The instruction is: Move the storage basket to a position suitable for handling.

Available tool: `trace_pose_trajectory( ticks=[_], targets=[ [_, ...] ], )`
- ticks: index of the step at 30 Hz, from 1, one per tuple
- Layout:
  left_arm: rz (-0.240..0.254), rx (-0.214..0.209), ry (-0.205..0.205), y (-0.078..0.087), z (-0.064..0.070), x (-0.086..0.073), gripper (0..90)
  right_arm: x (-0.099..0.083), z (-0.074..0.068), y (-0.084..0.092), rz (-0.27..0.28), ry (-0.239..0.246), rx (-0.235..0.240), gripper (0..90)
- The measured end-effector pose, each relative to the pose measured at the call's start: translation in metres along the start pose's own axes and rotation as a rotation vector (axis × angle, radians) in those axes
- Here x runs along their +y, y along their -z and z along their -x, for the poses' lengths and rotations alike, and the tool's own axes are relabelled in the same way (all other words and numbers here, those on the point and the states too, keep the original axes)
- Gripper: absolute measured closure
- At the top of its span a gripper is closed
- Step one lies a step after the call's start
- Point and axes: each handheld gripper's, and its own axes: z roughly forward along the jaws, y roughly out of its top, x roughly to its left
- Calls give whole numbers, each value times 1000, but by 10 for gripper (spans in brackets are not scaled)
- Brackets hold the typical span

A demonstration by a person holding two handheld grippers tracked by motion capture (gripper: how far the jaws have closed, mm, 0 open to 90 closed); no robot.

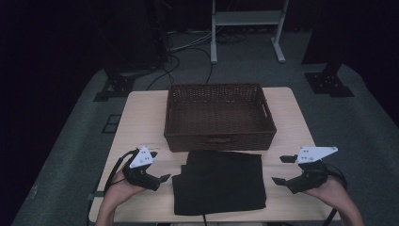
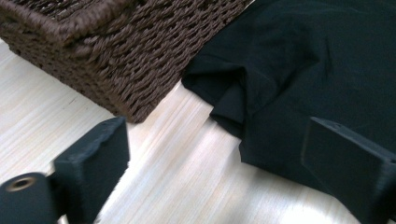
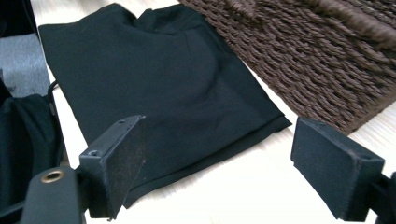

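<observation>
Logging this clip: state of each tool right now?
Left tool: open, holding nothing.
Right tool: open, holding nothing.

Overhead frontal; gripper cameras converging on cloth (image 1: 219,182).

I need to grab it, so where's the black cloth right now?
In the high view the black cloth lies folded at the table's near edge, just in front of the basket, between both grippers.
</observation>
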Motion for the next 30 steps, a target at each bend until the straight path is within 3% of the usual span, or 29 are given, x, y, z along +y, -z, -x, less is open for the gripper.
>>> trace_pose_trajectory(
  ticks=[13, 24, 25, 30],
  targets=[
    [-17, -55, -62, -6, 9, 24, 28, 17, -8, -14, -40, 64, 53, 164],
    [-49, -119, -125, -21, 22, 46, 28, 43, -19, -36, -120, 160, 106, 165],
    [-53, -126, -135, -24, 24, 49, 28, 48, -20, -41, -138, 185, 117, 165],
    [-65, -154, -162, -32, 30, 57, 28, 55, -23, -49, -158, 210, 133, 167]
  ],
)
